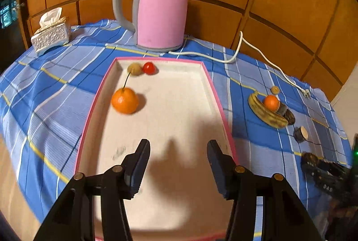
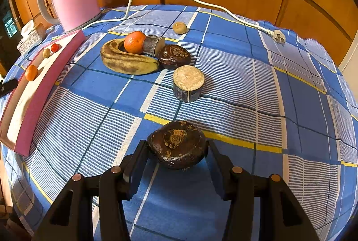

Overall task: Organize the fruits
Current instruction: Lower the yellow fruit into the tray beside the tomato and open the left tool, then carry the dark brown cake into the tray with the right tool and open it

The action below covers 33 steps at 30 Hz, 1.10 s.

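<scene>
My left gripper (image 1: 177,144) hangs open over the near end of the pink-rimmed white tray (image 1: 179,106), nothing between its fingers. In the tray lie an orange (image 1: 124,100) with a stem, a small tan fruit (image 1: 135,69) and a red cherry tomato (image 1: 149,67). My right gripper (image 2: 177,148) is shut on a dark brown round lump (image 2: 177,140), low over the cloth. Further back on the cloth a spotted banana (image 2: 127,63) curls around a second orange (image 2: 135,42), and another small tan fruit (image 2: 179,27) lies behind them.
A pink kettle (image 1: 161,5) stands behind the tray, its white cord and plug (image 2: 278,36) trailing across the blue checked cloth. A second dark lump (image 2: 174,56) and two cut wood cylinders (image 2: 188,83) sit by the banana. A tissue box (image 1: 51,33) is far left.
</scene>
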Motion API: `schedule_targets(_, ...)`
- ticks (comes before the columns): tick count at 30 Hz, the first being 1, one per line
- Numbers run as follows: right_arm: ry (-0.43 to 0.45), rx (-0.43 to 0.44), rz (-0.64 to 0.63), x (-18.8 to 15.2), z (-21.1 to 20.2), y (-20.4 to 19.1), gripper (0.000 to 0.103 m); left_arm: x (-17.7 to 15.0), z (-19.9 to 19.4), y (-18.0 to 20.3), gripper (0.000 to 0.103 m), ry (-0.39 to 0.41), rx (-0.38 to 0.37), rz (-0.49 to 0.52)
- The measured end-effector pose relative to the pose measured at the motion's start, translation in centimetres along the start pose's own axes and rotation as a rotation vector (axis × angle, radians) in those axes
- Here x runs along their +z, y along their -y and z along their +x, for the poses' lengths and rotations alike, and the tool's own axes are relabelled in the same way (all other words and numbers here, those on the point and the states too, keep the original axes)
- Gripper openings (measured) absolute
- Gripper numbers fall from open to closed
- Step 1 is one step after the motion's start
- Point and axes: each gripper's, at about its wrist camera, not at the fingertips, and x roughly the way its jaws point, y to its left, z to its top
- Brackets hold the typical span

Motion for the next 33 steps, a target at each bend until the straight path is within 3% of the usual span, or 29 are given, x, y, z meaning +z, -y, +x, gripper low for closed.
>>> schedule_targets(18, -0.008, 0.096, -0.04, 0.0, -0.6, -3.6, 0.052, -1.9, -1.8, 0.2, 0.06, -0.004, -0.008, -0.011)
schedule_targets(33, 0.019, 0.129, -0.181, 1.5, -1.7, -8.0, 0.052, -2.1, -2.1, -1.1, 0.061, -0.008, -0.001, -0.049)
